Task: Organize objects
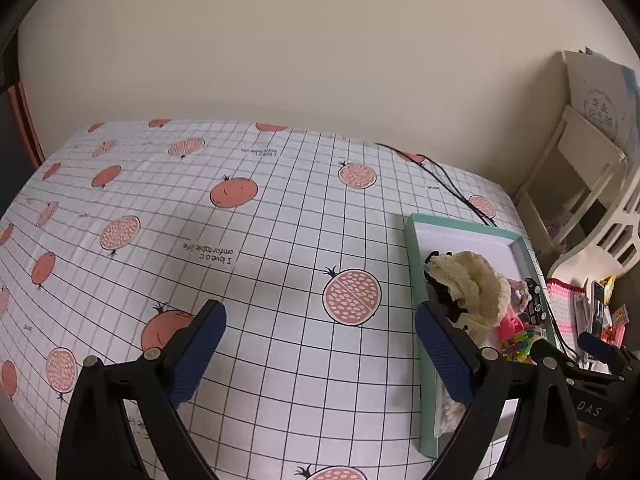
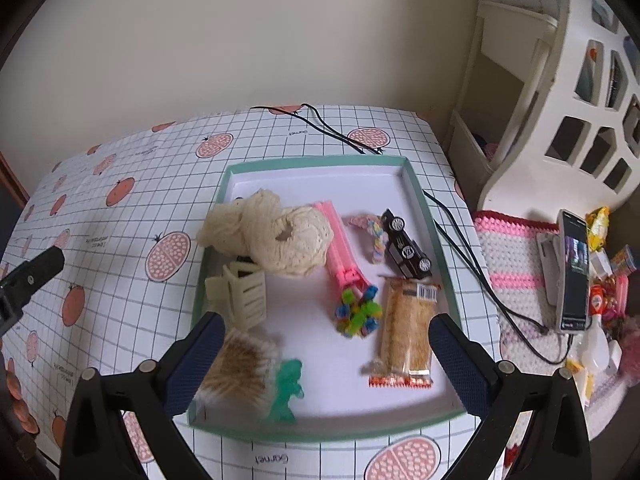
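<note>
1. A table (image 2: 120,152) is standing against a plain cream wall (image 1: 280,60), wearing a white grid-patterned cloth printed with pink pomegranates; a white openwork shelf unit (image 2: 592,92) is standing at its right end.
2. A shallow mint-green tray (image 2: 320,162) with a white floor is lying on the cloth near the right edge, and two black cables (image 2: 340,134) are trailing across the cloth behind it.
3. Inside the tray, a cream knitted cloth (image 2: 272,236) is bunching at the left rear, with a cream hair claw (image 2: 240,294) lying just in front of it.
4. A pink toy with a multicoloured beaded end (image 2: 344,268) is lying across the tray's middle, a black toy car (image 2: 406,250) is resting on its side towards the right wall, and a pastel braided piece (image 2: 374,236) is sitting between them.
5. A wrapped snack bar (image 2: 408,332) is lying at the right front, while a fluffy brown-and-white piece (image 2: 240,364) and a green figure (image 2: 288,388) are sitting at the left front.
6. The right gripper (image 2: 326,356) is hovering over the tray's front with its jaws spread wide, holding nothing.
7. The left gripper (image 1: 320,344) is hanging over bare cloth just left of the tray, jaws also wide apart and gripping nothing.
8. A phone (image 2: 574,268) is standing propped on a pink-and-white crocheted mat (image 2: 516,256) right of the tray.
</note>
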The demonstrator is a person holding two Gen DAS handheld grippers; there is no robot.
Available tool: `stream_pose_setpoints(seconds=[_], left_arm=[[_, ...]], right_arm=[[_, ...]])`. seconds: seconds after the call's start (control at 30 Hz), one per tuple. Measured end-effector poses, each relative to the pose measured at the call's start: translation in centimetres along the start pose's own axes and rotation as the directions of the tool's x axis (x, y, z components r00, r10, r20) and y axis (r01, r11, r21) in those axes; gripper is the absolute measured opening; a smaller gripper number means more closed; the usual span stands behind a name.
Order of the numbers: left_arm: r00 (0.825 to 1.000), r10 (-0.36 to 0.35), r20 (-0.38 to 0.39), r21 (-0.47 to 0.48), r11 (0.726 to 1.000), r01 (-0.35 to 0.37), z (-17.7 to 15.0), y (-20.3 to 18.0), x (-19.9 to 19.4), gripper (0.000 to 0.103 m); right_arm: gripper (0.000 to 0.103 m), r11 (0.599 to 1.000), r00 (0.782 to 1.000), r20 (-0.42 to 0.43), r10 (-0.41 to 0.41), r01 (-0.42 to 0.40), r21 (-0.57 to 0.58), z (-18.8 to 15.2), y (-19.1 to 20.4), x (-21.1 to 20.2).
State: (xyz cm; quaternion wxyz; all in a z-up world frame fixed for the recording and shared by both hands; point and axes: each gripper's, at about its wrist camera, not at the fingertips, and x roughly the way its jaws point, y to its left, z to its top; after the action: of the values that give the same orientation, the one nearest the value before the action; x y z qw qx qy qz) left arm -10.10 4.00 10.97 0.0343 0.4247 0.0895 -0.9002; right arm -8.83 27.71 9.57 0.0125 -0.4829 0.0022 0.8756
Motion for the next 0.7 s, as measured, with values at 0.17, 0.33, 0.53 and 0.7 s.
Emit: stream_pose_setpoints(seconds=[0.17,0.33,0.53,0.7], left_arm=[[1.0,-0.005,0.008,0.027,1.0,0.005,-0.7,0.2,-1.7,0.096],[1.0,0.018,-0.001,0.041,0.999,-0.018,-1.7,0.9,-3.0,0.095],[1.0,0.016,-0.007,0.044,0.999,-0.015,-3.0,1.6,-4.5,0.095],[1.0,0.017,-0.025,0.057,0.998,-0.015,-4.6,1.4,-4.8,0.095]], right_arm=[[0.103,1.0,1.0,0.016,0.012,-0.012,-0.001,-1.6,0.8,-1.6],[0.103,1.0,0.999,0.03,0.025,-0.025,-0.002,-2.8,1.4,-3.0],[0.103,0.999,0.999,0.024,0.035,-0.034,-0.014,-4.4,2.2,-3.6],[0.103,0.999,1.0,0.011,0.018,-0.017,-0.047,-6.4,2.8,-3.4]])
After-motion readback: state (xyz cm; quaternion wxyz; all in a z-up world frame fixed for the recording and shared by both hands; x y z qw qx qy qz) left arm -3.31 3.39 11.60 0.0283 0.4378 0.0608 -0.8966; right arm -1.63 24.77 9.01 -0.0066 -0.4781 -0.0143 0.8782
